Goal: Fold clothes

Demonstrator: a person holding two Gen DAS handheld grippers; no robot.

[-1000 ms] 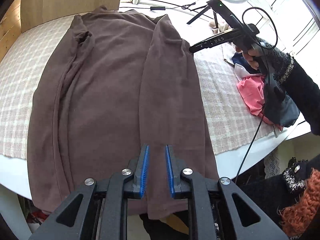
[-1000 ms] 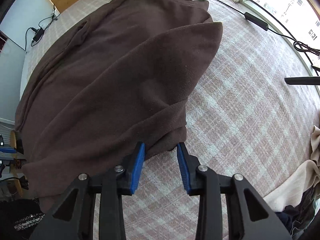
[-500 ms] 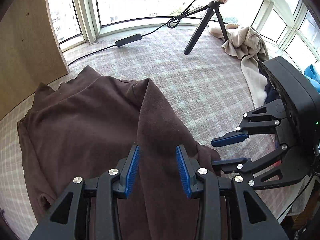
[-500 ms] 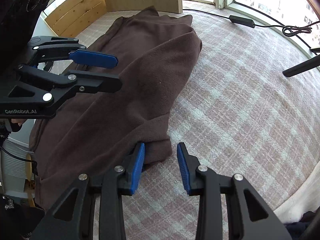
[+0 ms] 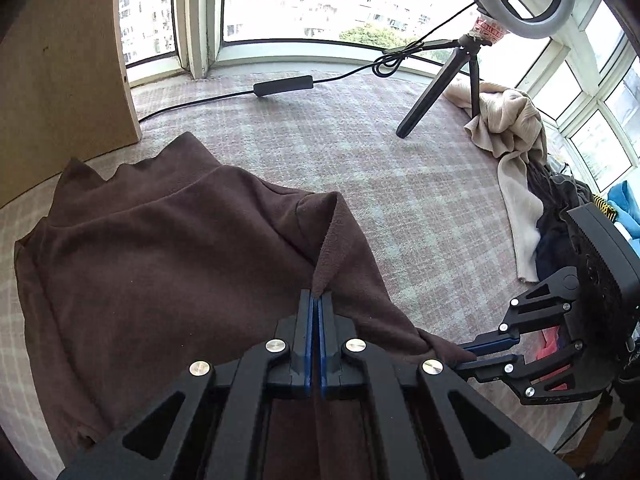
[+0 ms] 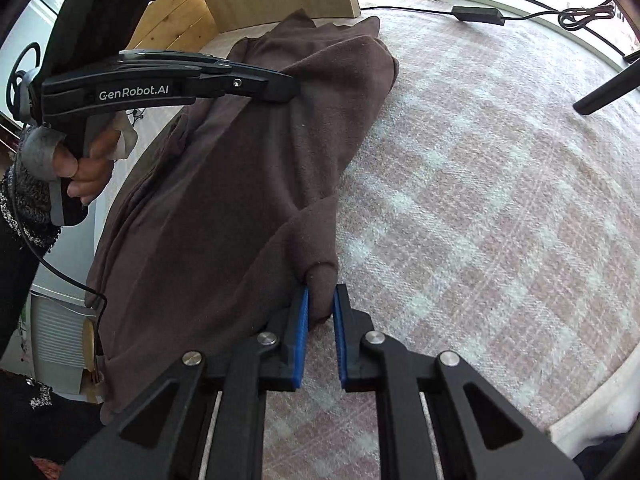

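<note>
Garment (image 5: 160,280) edge pinched by both grippers, left (image 5: 319,300) pressed tight, right (image 6: 320,304) clamping a thicker fold; judgement: lift evenly, keep edge taut between pinches.

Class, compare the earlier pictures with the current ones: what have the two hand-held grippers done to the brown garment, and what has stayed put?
The left hand-held gripper moved forward over the brown garment and shut on its folded edge. The right hand-held gripper closed on the fold's lower corner. The garment remains spread on the checked cloth; the tripod and beige clothes are unmoved.
</note>
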